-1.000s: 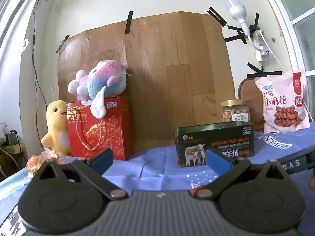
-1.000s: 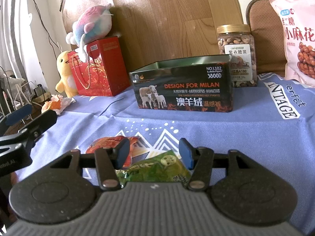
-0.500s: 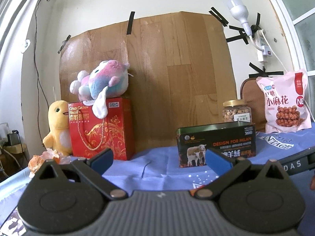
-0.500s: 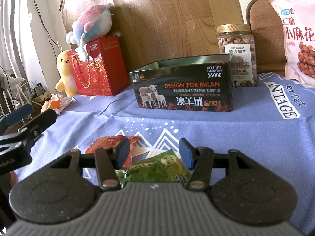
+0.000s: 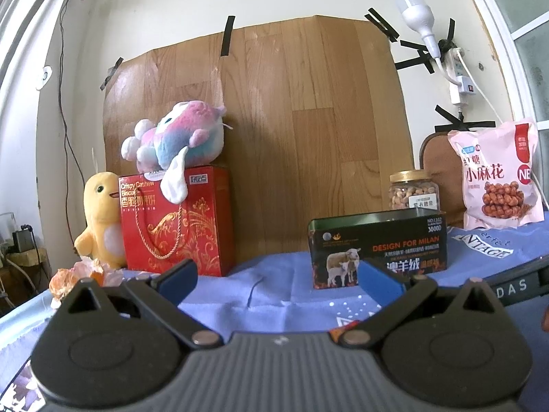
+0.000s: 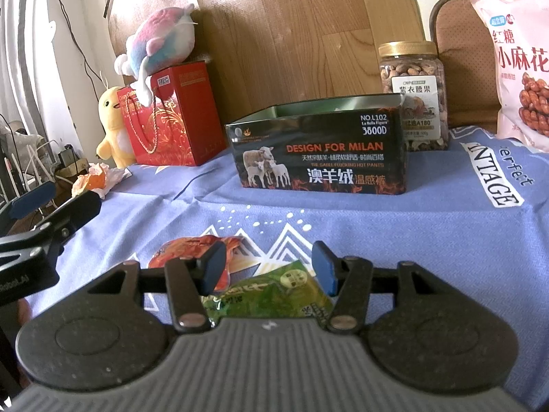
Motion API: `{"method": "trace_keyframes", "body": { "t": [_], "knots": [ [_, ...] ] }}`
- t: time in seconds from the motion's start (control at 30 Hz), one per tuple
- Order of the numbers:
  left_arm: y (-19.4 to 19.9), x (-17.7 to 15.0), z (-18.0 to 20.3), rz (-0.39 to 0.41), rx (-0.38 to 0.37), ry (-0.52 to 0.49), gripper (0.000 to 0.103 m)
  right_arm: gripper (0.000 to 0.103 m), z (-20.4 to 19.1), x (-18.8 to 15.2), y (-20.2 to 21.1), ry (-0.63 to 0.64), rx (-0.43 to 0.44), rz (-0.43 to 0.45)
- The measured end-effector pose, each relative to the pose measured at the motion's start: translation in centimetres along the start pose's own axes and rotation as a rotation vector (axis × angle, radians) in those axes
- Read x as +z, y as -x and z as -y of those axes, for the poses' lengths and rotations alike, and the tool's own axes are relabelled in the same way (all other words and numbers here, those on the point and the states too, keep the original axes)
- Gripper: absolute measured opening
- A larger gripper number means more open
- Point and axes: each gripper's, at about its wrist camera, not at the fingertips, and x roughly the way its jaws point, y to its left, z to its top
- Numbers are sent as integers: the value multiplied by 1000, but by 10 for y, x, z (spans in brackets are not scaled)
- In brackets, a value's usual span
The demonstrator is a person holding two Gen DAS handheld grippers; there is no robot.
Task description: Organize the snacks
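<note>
A green snack packet (image 6: 271, 292) lies flat on the blue cloth. My right gripper (image 6: 268, 269) hovers over it, open, with one blue pad on each side and neither pressing on it. An orange-red packet (image 6: 192, 254) lies just left of it, partly behind the left finger. Further back stands an open dark tin box (image 6: 319, 158) with sheep printed on it, also seen from the left wrist as the tin box (image 5: 377, 247). My left gripper (image 5: 278, 278) is open with nothing in it and shows at the left edge of the right wrist view as the left gripper (image 6: 51, 206).
A jar of nuts (image 6: 411, 96) and a pink snack bag (image 6: 514, 68) stand behind the tin to the right. A red gift box (image 5: 171, 223) with a plush toy (image 5: 178, 137) on top and a yellow plush duck (image 5: 99, 219) stand at back left, with orange peel (image 6: 91, 182) in front of them.
</note>
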Motion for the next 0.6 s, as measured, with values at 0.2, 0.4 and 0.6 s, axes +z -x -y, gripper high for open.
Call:
{"method": "trace_keyframes", "body": {
  "t": [0.2,0.4,0.6],
  "knots": [
    [-1,0,0,-8,10,3,103,58,0,0,0,0,0,0],
    [-1,0,-1,-10,10,6,103,58,0,0,0,0,1,0],
    [-1,0,-2,-11,8,8,103,58,0,0,0,1,1,0]
  ]
}}
